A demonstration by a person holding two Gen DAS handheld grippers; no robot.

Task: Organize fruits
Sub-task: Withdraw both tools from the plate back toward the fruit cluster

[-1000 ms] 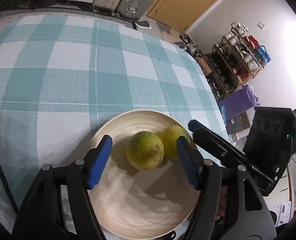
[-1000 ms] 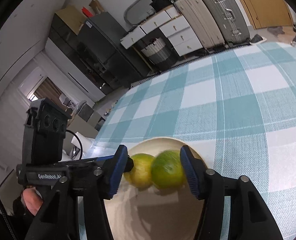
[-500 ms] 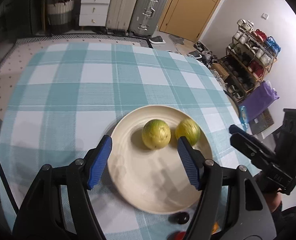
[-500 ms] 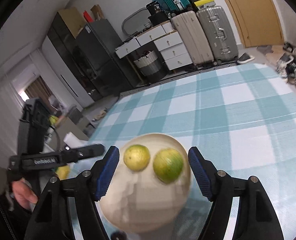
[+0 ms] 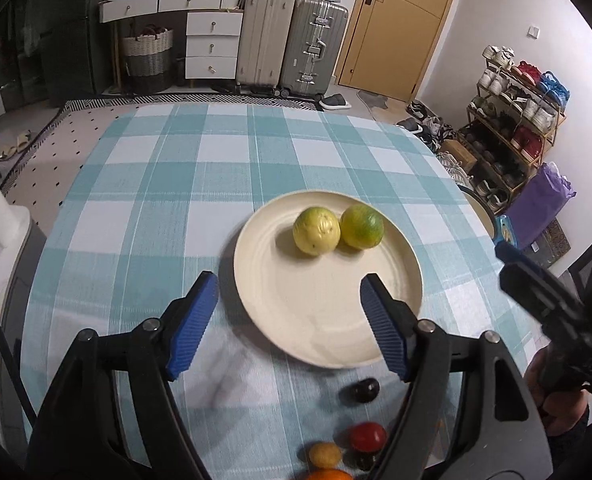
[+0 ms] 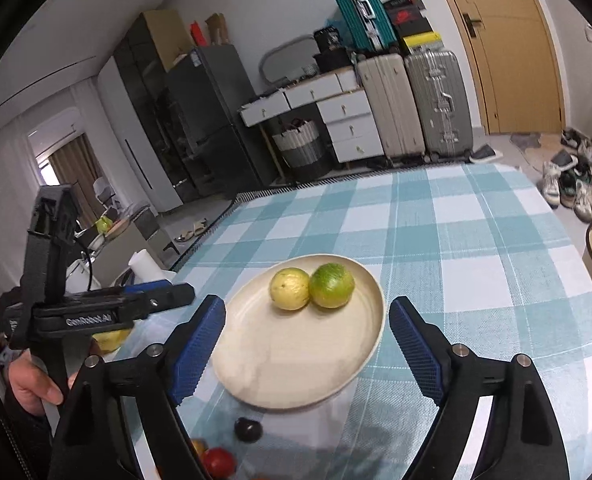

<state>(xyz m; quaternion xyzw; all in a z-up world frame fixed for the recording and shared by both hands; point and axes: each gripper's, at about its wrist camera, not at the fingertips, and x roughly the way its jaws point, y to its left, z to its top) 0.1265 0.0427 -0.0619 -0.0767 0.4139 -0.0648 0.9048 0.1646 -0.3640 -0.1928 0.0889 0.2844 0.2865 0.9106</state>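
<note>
Left wrist: cream plate (image 5: 395,320) holds yellow fruit (image 5: 316,231) touching green fruit (image 5: 362,227).

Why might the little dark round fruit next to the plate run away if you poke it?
The dark fruit looks round and smooth, so a poke would probably send it rolling across the flat checked tablecloth. Nothing seems to block it except the plate rim on one side. It looks small and shiny, so it is likely light and may slip from a loose pinch.
</note>
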